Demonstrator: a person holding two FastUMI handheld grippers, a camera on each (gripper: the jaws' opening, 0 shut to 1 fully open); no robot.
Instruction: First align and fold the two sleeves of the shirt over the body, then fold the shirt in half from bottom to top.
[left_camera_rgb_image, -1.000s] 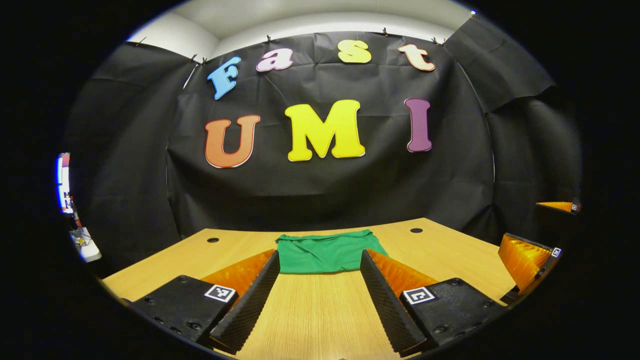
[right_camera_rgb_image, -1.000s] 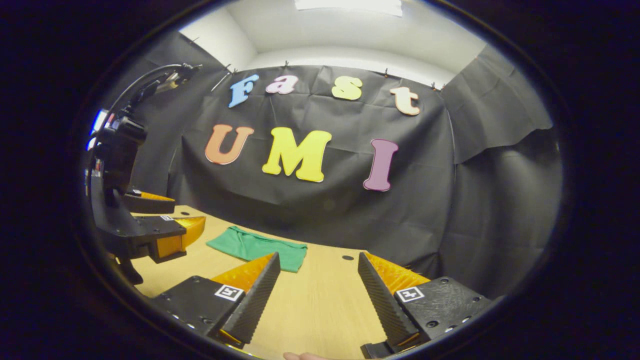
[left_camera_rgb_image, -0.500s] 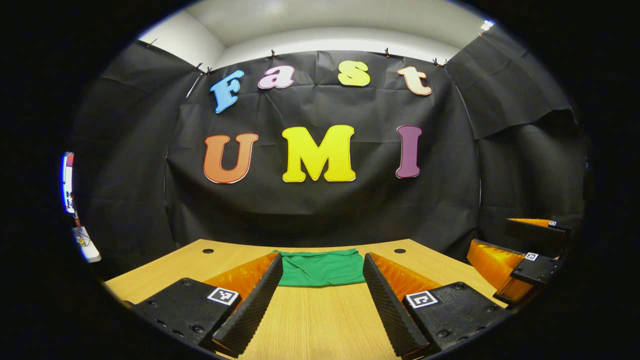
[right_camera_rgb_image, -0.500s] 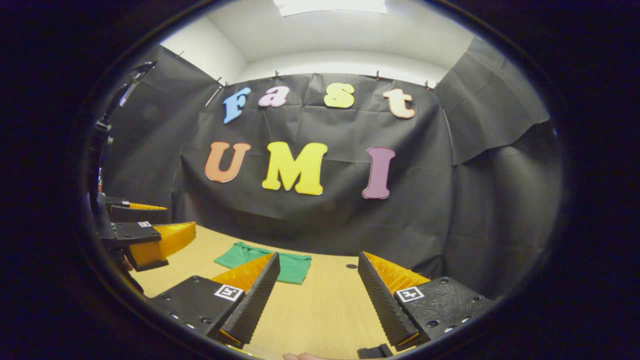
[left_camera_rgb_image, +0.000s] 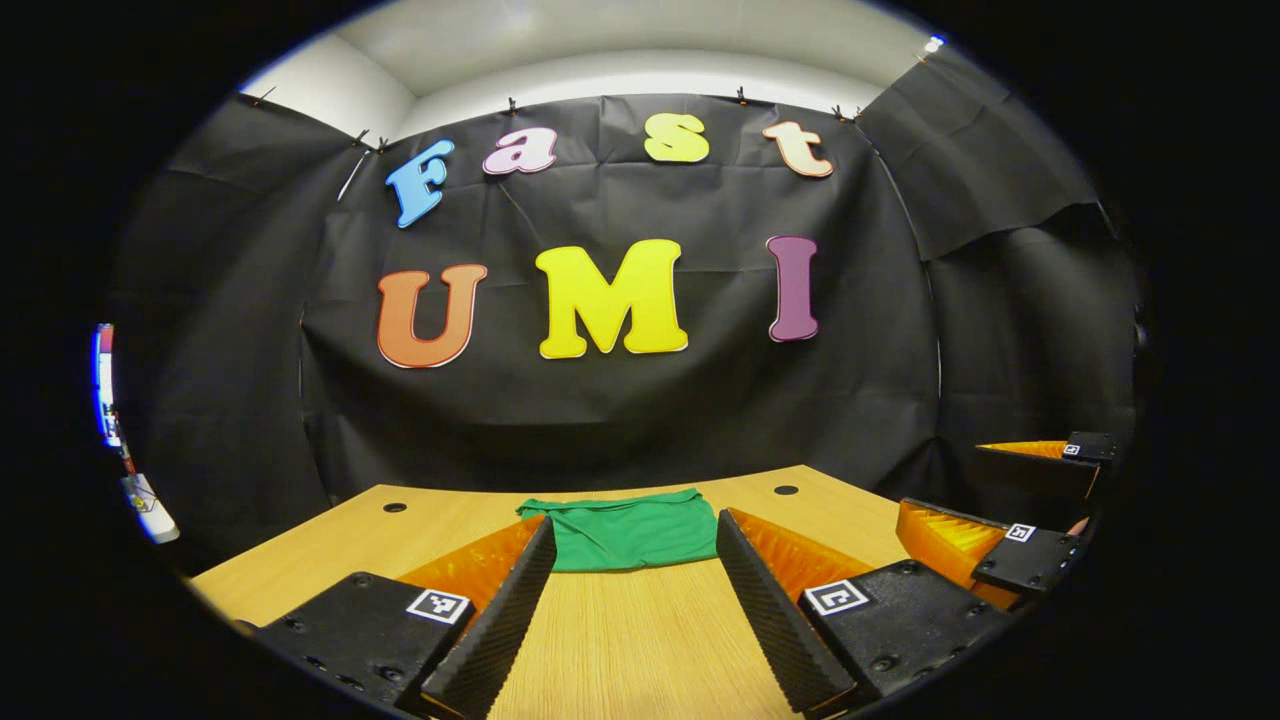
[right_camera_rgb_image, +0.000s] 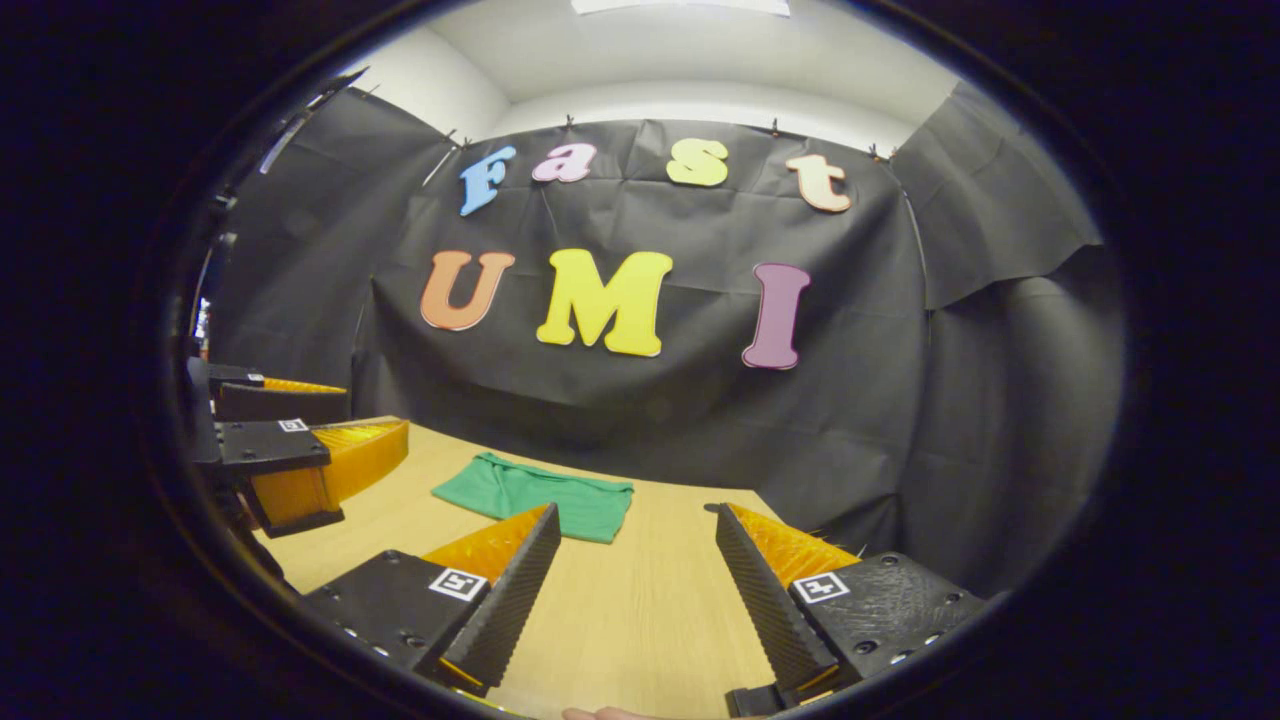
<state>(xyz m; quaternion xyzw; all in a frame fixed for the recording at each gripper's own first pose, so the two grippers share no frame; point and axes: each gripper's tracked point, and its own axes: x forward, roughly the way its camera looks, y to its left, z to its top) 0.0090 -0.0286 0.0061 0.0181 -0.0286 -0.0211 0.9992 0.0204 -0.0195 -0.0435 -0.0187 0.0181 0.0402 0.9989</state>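
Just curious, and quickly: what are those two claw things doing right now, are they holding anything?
Left gripper: open, holding nothing.
Right gripper: open, holding nothing.
The green shirt lies folded on the table, untouched.

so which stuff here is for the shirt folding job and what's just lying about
For the job:
- green shirt, folded, lying on the table
- left gripper, open, holding nothing
- right gripper, open, holding nothing

Just there:
- wooden table
- cable holes in the tabletop
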